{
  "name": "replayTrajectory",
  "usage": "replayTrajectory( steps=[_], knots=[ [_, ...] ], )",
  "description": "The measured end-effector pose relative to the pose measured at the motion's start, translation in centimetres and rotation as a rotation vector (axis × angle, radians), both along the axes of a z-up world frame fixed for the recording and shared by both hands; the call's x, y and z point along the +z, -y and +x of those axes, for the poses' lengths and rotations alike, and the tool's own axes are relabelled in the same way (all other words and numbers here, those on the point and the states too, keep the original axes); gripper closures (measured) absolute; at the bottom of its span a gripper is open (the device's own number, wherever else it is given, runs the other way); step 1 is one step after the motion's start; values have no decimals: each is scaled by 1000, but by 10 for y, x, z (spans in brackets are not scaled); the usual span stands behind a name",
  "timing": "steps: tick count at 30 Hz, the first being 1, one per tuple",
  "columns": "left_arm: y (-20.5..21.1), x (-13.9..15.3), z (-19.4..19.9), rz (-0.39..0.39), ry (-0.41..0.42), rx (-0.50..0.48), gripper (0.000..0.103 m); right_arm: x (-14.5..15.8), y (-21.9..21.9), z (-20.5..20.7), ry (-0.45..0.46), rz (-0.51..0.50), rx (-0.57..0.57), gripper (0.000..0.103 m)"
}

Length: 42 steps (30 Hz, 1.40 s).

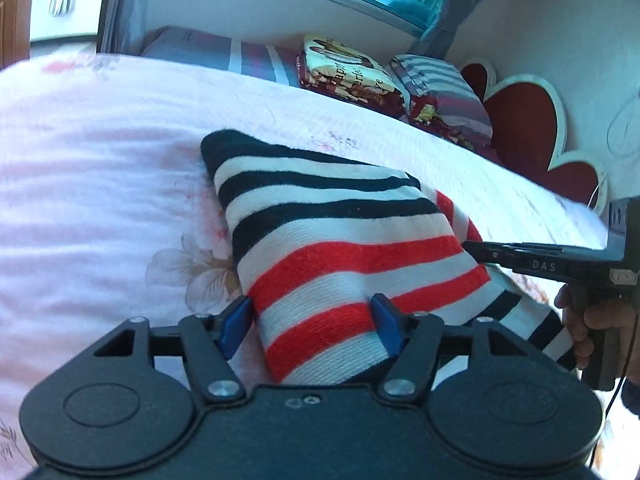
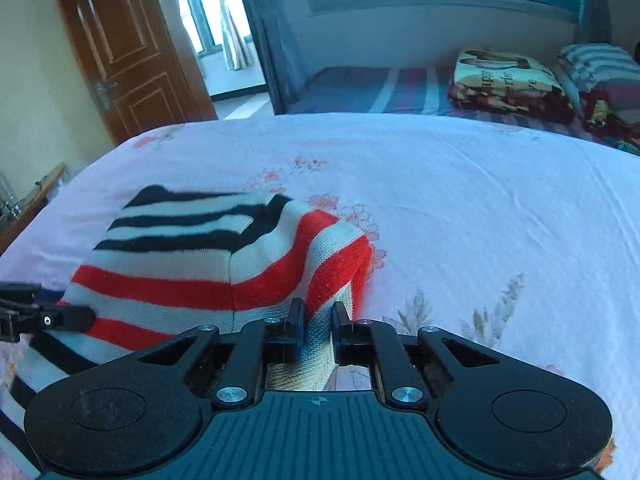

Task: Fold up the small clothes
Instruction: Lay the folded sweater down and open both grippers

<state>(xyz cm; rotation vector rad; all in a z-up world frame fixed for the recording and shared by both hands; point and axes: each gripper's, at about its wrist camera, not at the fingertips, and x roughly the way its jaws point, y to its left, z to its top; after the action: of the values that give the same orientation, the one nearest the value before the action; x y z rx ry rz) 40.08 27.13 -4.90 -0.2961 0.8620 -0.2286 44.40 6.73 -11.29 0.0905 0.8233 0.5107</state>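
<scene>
The letters "DAS" are printed in pale type on the black finger of the right gripper (image 1: 480,250) where it reaches in from the side in the left wrist view; that is the only clear marking on either tool. On the printed blanket (image 1: 352,74) folded at the far side of the bed, broken words can be made out, something like "appy" and "erfe", but the rest is curled over the fold and unreadable. The striped sweater (image 1: 340,248), knitted in black, white and red bands, lies part-folded on the pink flowered bedsheet (image 1: 100,168), with its red-striped part raised above the sheet. The left gripper (image 1: 312,324) has its blue pads spread apart on either side of a red and white fold; whether the pads actually press the knit cannot be told, as the cloth runs down behind the tool's body. In the right wrist view the right gripper (image 2: 318,330) has its fingers drawn close together, pinching the sweater's (image 2: 224,264) edge, a narrow strip of knit showing between them. The left gripper's (image 2: 76,318) tip touches the sweater's near side there, its body cut off by the frame. The person's right hand (image 1: 580,320) is only partly seen. A grey striped blanket (image 1: 444,88) sits beside the printed one, near a red heart-shaped headboard (image 1: 524,120). A brown door (image 2: 124,48) stands open.
</scene>
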Motion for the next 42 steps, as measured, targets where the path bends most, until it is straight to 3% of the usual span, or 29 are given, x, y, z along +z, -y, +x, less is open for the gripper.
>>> replayTrajectory(
  steps=[2,6,8,11,16,19,21,23,27,29,33,42],
  knots=[
    [-2,8,-10,6,37,29,42,17,8,-12,30,-2,-20,79],
    [10,29,-41,52,136,37,49,50,10,-54,103,28,82,79],
    [24,32,-49,104,154,8,50,53,2,-67,108,12,150,89],
    [45,18,-44,221,95,-37,50,32,-15,-74,83,-127,204,102],
    [59,15,-48,307,132,-60,49,5,-13,-72,78,-221,158,103],
    [52,16,-51,281,125,-51,49,-1,-1,-73,24,-214,114,103],
    [46,28,-64,230,150,-32,57,17,21,-89,69,-144,67,103],
    [45,36,-79,221,178,-16,56,38,31,-107,123,-93,54,103],
    [50,37,-106,202,177,6,56,57,23,-137,151,-58,129,103],
    [56,31,-114,224,169,10,56,55,15,-147,155,-68,165,103],
    [59,13,-118,238,120,6,54,26,1,-145,68,-145,164,103],
    [53,-5,-120,224,102,46,44,6,9,-143,37,-131,152,103]
  ],
)
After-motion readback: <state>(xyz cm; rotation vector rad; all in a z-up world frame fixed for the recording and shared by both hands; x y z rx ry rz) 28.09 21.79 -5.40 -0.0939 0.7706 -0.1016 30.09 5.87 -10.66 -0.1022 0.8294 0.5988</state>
